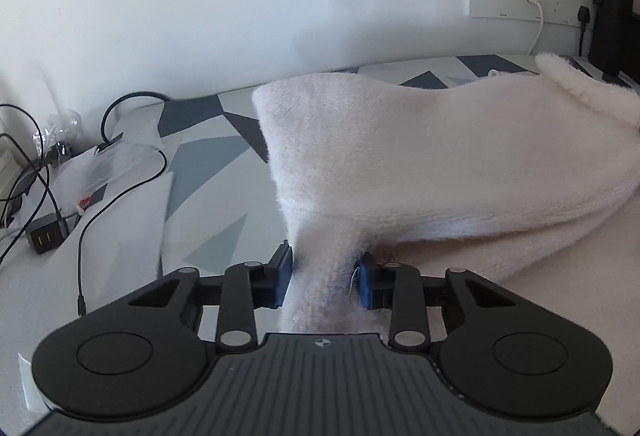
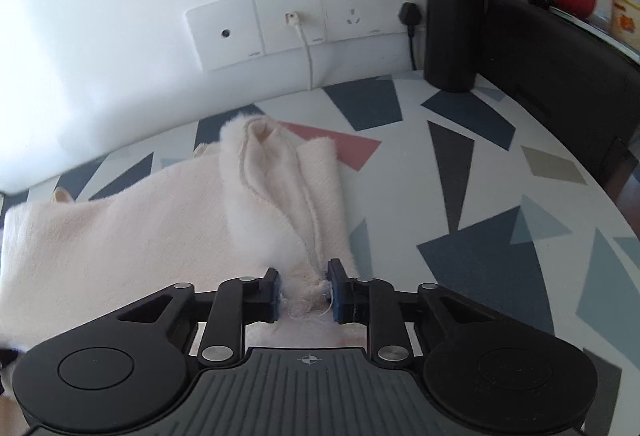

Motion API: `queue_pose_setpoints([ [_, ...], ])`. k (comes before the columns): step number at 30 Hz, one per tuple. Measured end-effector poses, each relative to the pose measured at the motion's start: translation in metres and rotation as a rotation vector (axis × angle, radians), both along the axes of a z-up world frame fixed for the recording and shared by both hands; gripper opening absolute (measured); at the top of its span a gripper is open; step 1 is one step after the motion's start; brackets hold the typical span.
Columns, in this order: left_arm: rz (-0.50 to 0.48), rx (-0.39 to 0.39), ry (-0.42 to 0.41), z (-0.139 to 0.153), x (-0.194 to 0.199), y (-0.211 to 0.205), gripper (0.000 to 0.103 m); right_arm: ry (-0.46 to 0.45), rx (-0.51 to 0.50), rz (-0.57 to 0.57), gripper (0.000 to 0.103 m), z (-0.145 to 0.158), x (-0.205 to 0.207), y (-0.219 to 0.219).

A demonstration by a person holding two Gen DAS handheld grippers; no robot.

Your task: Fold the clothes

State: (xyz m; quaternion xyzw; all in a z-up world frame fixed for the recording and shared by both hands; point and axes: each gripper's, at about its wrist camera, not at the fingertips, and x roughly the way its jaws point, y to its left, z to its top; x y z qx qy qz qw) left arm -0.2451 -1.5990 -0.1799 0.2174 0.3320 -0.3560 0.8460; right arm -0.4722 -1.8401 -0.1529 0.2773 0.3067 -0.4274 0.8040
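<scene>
- A pale pink, fuzzy knitted garment (image 1: 420,156) is spread over the patterned counter (image 2: 500,196), partly lifted at two gathered points.
- The left tongs (image 1: 325,282) are clamped on a bunched strand of the cloth, from which the fabric rises in a raised fold.
- The right tongs (image 2: 305,296) are likewise closed on a gathered edge of the garment, with loose threads showing between the pads.
- The material is judged soft, light and limp: it sags between the holds, and no shape will be kept unless it is laid flat.
- The nap looks fluffy and likely to snag or slip, so a full pinch of doubled cloth is judged safer than a thin edge.
- Hems or corners are judged the best holds, well apart, so that the fold is kept even.
- A black flask (image 2: 452,4) stands near the wall, well clear of the cloth.
</scene>
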Motion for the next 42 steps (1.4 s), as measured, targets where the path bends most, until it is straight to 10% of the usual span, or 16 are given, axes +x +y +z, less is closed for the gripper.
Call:
queue_pose_setpoints([
  [6,0.132,-0.026,0.103,-0.004,0.024,0.013,0.082,0.020,0.052,-0.070,0.024,-0.009,-0.010,-0.005],
  [11,0.177,-0.040,0.189,0.001,0.032,0.023,0.086,0.054,0.023,-0.093,0.060,-0.009,-0.014,0.003],
  [42,0.182,0.113,0.336,-0.021,-0.031,0.049,0.103,0.318,0.122,0.075,0.102,-0.046,-0.046,0.062],
])
